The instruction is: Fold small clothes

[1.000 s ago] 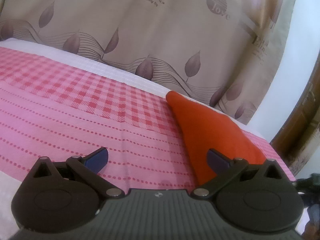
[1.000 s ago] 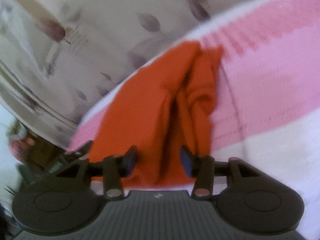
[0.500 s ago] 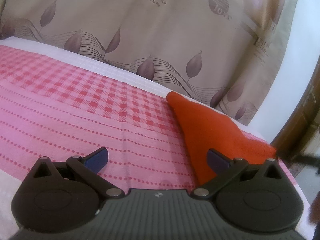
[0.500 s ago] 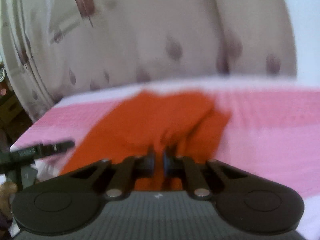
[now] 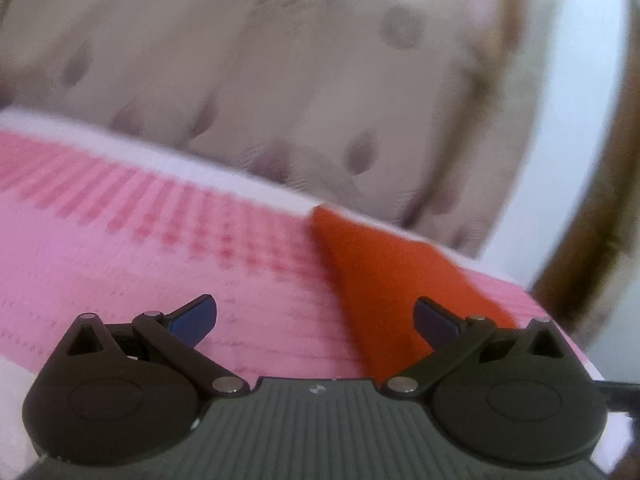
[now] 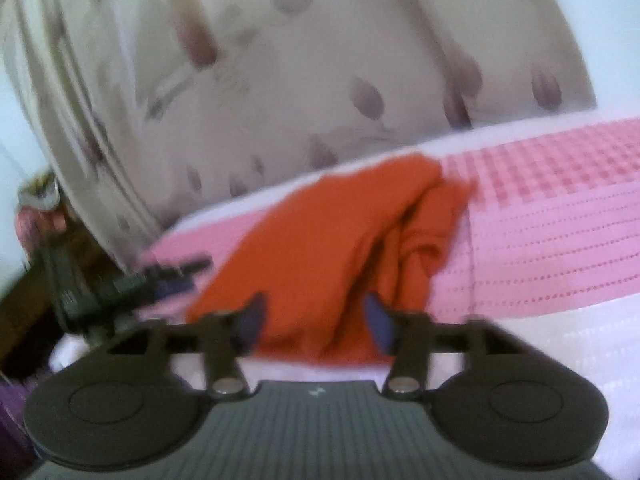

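Observation:
An orange garment (image 6: 340, 248) lies bunched and partly folded near the right end of the pink bed cover (image 6: 552, 240). My right gripper (image 6: 314, 322) is open just in front of its near edge, holding nothing. In the left wrist view the garment (image 5: 380, 276) shows as a flat orange wedge on the pink cover (image 5: 140, 248). My left gripper (image 5: 316, 318) is open wide and empty, low over the cover, with its right finger over the garment's near part. Both views are blurred.
A beige curtain with leaf prints (image 5: 280, 80) hangs right behind the bed. A wooden frame (image 5: 592, 248) and white wall stand at the right. A dark gripper-like object (image 6: 120, 284) shows at the left in the right wrist view. The bed's near part is white (image 6: 580, 340).
My right gripper was shut on the garment half a second ago and is now open and off it. My left gripper stayed open and has shifted, blurring its view.

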### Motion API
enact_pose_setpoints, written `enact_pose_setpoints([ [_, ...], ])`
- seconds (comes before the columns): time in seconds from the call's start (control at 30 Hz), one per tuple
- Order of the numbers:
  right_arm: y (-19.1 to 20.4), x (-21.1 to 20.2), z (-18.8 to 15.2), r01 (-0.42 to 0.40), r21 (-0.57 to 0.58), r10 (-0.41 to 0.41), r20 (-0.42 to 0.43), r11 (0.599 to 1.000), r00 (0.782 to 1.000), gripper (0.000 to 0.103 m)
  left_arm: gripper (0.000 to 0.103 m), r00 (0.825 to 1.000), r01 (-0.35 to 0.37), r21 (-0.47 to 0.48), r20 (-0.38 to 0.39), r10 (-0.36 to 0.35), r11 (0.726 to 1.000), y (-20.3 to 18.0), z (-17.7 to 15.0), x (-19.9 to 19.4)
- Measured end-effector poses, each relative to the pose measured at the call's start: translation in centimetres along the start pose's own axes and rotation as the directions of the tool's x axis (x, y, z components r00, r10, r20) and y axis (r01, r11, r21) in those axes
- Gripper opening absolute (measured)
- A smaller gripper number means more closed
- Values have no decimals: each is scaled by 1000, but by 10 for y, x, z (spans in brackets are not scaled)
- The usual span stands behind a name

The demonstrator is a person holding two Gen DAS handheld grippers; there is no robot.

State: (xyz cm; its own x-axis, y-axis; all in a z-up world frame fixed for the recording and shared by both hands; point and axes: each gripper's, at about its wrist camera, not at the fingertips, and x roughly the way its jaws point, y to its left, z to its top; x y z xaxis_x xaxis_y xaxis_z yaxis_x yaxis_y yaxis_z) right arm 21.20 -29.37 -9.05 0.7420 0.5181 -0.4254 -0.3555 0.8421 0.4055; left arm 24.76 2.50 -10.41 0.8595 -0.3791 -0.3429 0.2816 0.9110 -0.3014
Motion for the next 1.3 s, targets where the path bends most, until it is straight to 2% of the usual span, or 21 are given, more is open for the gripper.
enact_pose_setpoints([
  [0.07, 5, 9, -5, 9, -23, -9, -26, 1000, 1000, 62, 103, 999, 33, 75, -2, -33, 997, -14, 2, -5],
  [0.17, 17, 20, -9, 36, -128, -42, -39, 991, 998, 60, 103, 1000, 24, 122, 4, -24, 992, -30, 3, -7],
  [0.2, 22, 27, -8, 51, -168, -60, -54, 984, 997, 52, 103, 1000, 22, 115, -3, -22, 993, -32, 4, -4],
  [0.23, 26, 32, -9, 54, -197, -69, -68, 979, 995, 39, 103, 1000, 25, 100, -13, -24, 995, -32, 6, 0],
  [0.3, 34, 41, -12, 74, -280, -103, -89, 957, 991, 33, 103, 999, 36, 64, -25, -34, 997, -32, 11, 6],
  [0.33, 39, 44, -14, 96, -338, -133, -85, 936, 988, 26, 103, 999, 41, 50, -28, -40, 998, -32, 13, 9],
  [0.4, 53, 48, -18, 187, -478, -227, -26, 858, 974, 11, 103, 998, 44, 43, -36, -42, 998, -33, 16, 13],
  [0.5, 62, 40, -10, 308, -554, -310, 93, 773, 946, 8, 103, 999, 39, 63, -34, -37, 997, -39, 18, 17],
  [0.6, 57, 20, 4, 375, -534, -344, 162, 758, 925, 6, 103, 998, 56, 53, -43, -54, 997, -43, 18, 16],
  [0.67, 51, 6, 2, 397, -537, -370, 163, 744, 914, 6, 103, 996, 77, 46, -56, -74, 996, -45, 15, 16],
  [0.8, 32, -2, -19, 366, -514, -389, 67, 776, 919, 6, 103, 990, 112, 61, -93, -106, 992, -48, 4, 22],
  [0.83, 27, -7, -20, 351, -476, -367, 63, 806, 928, 6, 103, 988, 115, 69, -110, -107, 991, -49, 0, 25],
  [0.9, 16, -20, -11, 196, -331, -201, 21, 923, 979, 6, 103, 980, 138, 50, -150, -130, 989, -46, -7, 30],
  [0.97, 9, -22, -1, 101, -192, -101, 10, 976, 995, 10, 103, 972, 163, 28, -178, -156, 986, -44, -11, 33],
  [1.0, 4, -21, 4, 27, -119, -27, 6, 992, 1000, 19, 103, 971, 160, 29, -187, -152, 987, -43, -12, 33],
  [1.03, -2, -15, 8, -35, -60, 35, -9, 998, 999, 37, 103, 970, 158, 26, -191, -150, 987, -42, -13, 33],
  [1.07, -4, -9, 10, -56, -21, 55, -16, 998, 998, 49, 103, 968, 160, 16, -196, -153, 987, -40, -13, 34],
  [1.1, -6, -4, 10, -57, 1, 57, -10, 998, 998, 72, 103, 966, 158, 5, -208, -154, 987, -37, -14, 36],
  [1.13, -8, 1, 10, -65, 10, 65, -12, 998, 998, 79, 103, 964, 154, -2, -219, -151, 988, -36, -14, 38],
  [1.2, -14, 15, 9, -49, 39, 50, -33, 998, 998, 79, 103, 964, 149, -10, -223, -147, 989, -35, -15, 40],
  [1.3, -20, 32, 7, -110, 101, 115, -43, 989, 992, 79, 103, 962, 161, 2, -222, -156, 987, -36, -15, 40],
])
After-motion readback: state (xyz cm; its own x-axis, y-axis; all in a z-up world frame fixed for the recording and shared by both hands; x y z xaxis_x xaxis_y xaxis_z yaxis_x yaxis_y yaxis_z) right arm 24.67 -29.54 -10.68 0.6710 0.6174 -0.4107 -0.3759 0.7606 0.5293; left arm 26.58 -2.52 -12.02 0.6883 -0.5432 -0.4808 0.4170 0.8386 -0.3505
